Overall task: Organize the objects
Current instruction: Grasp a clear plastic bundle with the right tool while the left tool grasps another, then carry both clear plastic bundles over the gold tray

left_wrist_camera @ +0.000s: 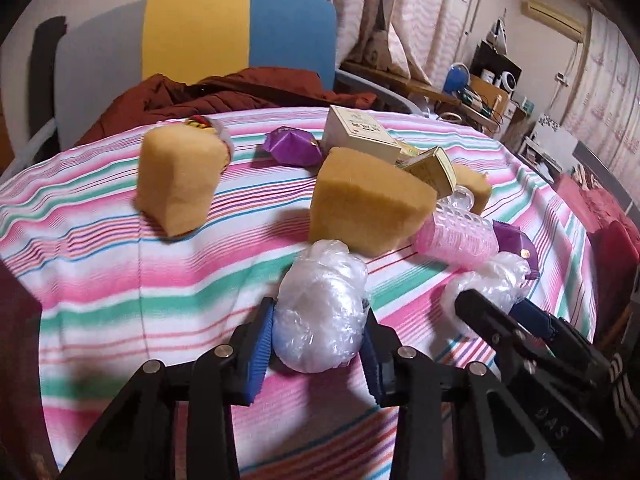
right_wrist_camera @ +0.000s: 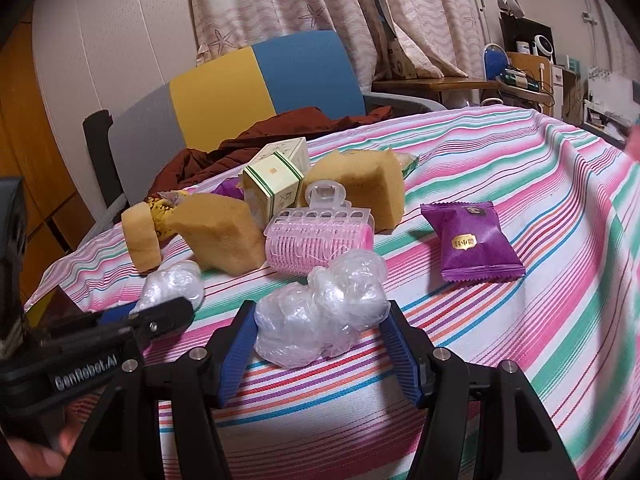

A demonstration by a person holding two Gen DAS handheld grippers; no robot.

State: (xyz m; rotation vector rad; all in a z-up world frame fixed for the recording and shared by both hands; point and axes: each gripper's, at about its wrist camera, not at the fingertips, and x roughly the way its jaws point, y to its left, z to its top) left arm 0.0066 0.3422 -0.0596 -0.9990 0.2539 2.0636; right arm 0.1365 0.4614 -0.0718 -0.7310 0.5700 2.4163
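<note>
Left tongs [left_wrist_camera: 318, 320] clamp plastic wad [left_wrist_camera: 320, 312]; right tongs [right_wrist_camera: 322, 328] pinch second wad [right_wrist_camera: 324, 312], hair roller [right_wrist_camera: 316, 242] at 12 o'clock. Wads light, crushy, slippery; grip mid-bulk.

Pink, green and white striped tablecloth [right_wrist_camera: 500, 168], tan sponges [left_wrist_camera: 360, 204], pink hair roller [right_wrist_camera: 316, 244], purple packet [right_wrist_camera: 478, 242] (gold label)

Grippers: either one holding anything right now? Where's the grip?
Left gripper pinches a crumpled clear plastic wad across its sides. Right gripper brackets a second plastic wad; actual clamping cannot be told.
</note>
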